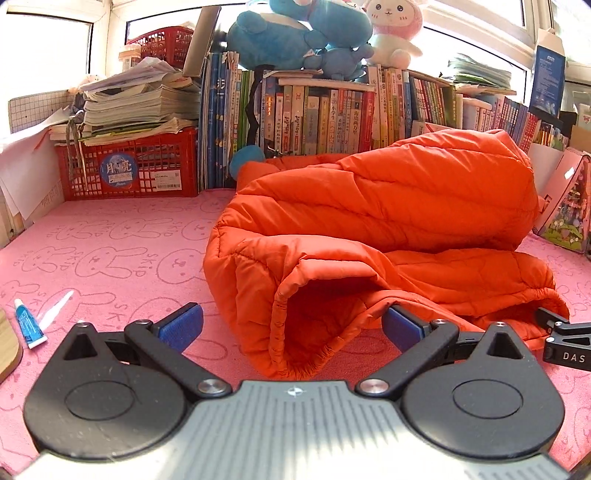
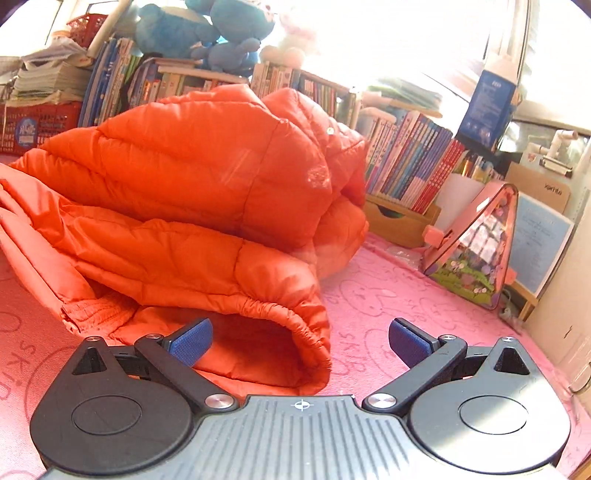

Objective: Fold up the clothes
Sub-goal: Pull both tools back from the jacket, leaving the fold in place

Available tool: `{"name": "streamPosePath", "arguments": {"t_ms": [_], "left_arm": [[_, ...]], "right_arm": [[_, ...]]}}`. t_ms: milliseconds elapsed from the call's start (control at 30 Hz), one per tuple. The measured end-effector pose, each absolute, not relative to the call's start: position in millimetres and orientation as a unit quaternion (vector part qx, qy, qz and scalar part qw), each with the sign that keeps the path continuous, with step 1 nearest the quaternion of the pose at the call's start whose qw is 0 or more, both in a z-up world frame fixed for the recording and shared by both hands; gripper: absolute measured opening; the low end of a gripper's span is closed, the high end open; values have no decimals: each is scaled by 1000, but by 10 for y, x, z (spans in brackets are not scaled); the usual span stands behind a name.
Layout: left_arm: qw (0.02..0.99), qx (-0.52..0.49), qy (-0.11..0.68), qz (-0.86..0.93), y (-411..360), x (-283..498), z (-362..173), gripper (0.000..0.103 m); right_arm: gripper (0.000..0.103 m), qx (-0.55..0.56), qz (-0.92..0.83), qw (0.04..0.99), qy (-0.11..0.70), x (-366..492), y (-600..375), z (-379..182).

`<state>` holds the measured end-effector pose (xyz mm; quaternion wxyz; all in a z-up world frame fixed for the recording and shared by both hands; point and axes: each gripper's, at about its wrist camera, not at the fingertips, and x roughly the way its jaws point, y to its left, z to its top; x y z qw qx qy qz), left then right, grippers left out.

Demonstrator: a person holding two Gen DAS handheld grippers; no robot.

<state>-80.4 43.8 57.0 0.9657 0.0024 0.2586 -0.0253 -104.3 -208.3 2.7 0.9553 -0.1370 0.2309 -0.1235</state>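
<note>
Jacket (image 1: 369, 229) fills the middle of my left view: orange, quilted, puffy, lying in a loose heap on the pink mat (image 1: 110, 251), its bulk mounded toward the bookshelf and two sleeves trailing toward me. My left gripper (image 1: 291, 326) is spread wide, blue pads (image 1: 181, 328) well apart, with one elastic cuff (image 1: 295, 321) gaping open between them; the right-hand pad sits just beside the fabric, but I cannot tell whether it touches. At the right edge of that view I see the tip of my right gripper (image 1: 561, 339) near the other sleeve's hem. From the right wrist, the right gripper (image 2: 301, 341) is also spread wide, nothing pinched; the second cuff (image 2: 273, 339) lies between the fingers toward the left one, whose pad (image 2: 192, 341) is close against the orange cloth, while the other finger hangs over bare mat (image 2: 388, 295). The jacket (image 2: 207, 173) rises high ahead of me here, one fold stacked on another. Behind it stand rows of books (image 1: 325, 118) with blue plush toys (image 1: 299, 33) and a pink-and-white plush (image 1: 393, 26) on top. A red crate (image 1: 129, 170) stacked with papers sits at the back left of the mat, a small blue tube (image 1: 29, 323) lies near my left finger, and a pink triangular toy house (image 2: 476, 243) stands off to the right.
</note>
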Motion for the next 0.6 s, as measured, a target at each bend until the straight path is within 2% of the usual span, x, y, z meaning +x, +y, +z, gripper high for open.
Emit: {"name": "streamPosePath", "arguments": {"t_ms": [333, 600], "left_arm": [[963, -43, 263, -33, 573, -923, 656, 103], [958, -89, 272, -22, 842, -881, 729, 103]], "right_arm": [[103, -205, -70, 947, 239, -964, -1814, -147], [103, -220, -10, 951, 218, -925, -1414, -42]]}}
